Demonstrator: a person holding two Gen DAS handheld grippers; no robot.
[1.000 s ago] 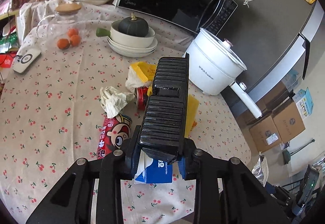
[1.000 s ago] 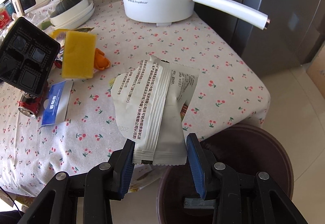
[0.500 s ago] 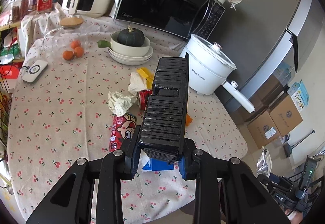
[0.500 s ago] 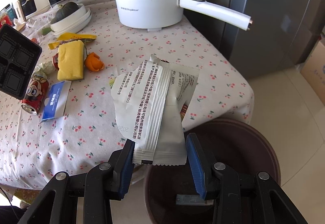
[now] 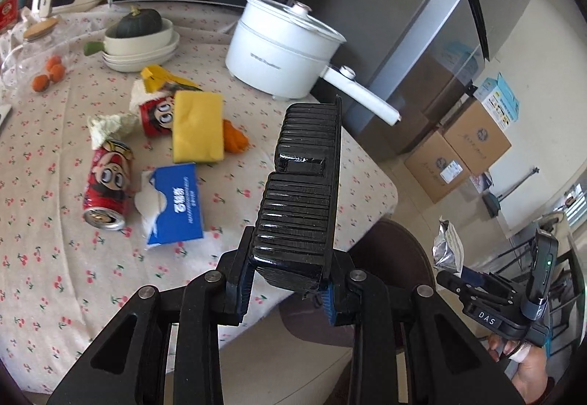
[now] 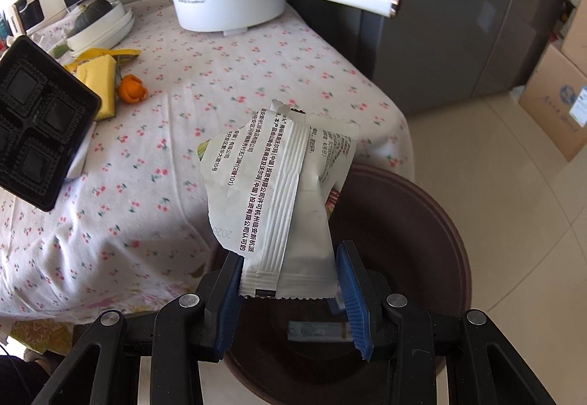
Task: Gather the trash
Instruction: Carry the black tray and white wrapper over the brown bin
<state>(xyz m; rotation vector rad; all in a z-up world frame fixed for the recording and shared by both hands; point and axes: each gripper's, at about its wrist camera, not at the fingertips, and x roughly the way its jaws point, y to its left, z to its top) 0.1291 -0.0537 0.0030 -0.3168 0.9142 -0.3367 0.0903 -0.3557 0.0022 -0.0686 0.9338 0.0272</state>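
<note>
Pinching the wrapper by its bottom seam, the right gripper hangs over the bin; light, crinkly, slippery foil. The left gripper jaws clamp a stiff, light black tray beside the desk.

Left tongs: angled downward, jaws clamped on a black tray. Right tongs: angled downward, jaws closed against a white wrapper. Bare hand gripped the right tongs' handle from below.
</note>
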